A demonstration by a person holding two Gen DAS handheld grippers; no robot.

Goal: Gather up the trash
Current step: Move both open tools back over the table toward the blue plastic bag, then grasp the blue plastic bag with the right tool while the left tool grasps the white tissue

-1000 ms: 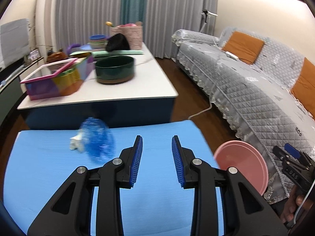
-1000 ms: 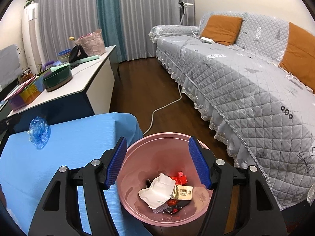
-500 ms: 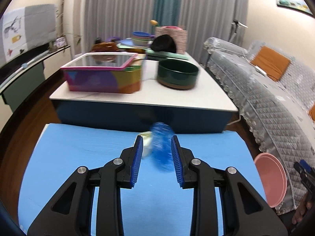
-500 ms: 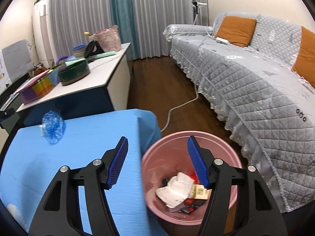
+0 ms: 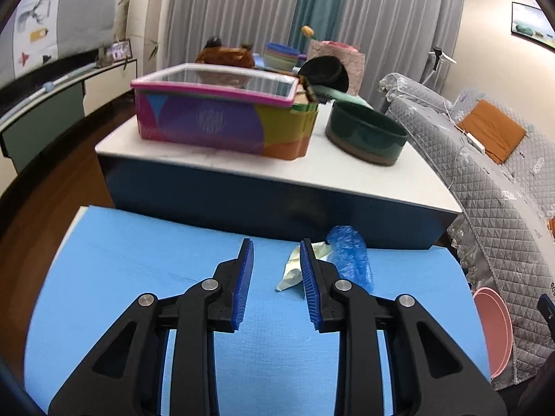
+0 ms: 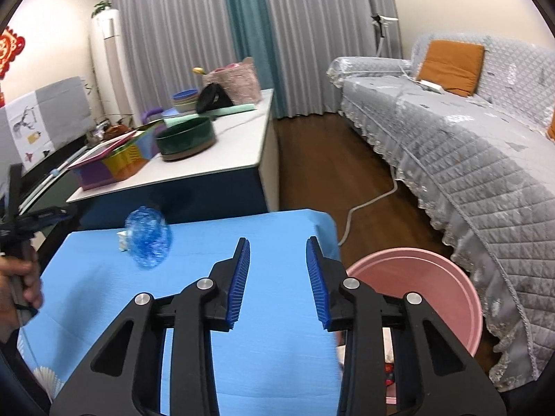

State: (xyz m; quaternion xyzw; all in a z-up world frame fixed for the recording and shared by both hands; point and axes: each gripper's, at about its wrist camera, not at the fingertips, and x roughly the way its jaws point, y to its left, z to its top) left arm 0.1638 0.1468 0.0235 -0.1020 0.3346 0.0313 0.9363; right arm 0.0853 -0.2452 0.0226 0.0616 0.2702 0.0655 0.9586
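A crumpled blue plastic wad lies near the far edge of the blue-covered table, with a pale wrapper beside it. My left gripper is open and empty; the wrapper lies just beyond its right fingertip and the wad to the right of it. In the right wrist view the wad sits far left. My right gripper is open and empty over the table's right part. The pink bin stands beside the table's right edge, with trash inside; it also shows in the left wrist view.
A white-topped counter behind the table holds a colourful box, a dark green bowl and other items. A grey quilted sofa runs along the right. A white cable lies on the wooden floor.
My left gripper has swung left and forward, so the blue wad now lies right of its fingers. My right gripper has moved left from above the bin to over the table.
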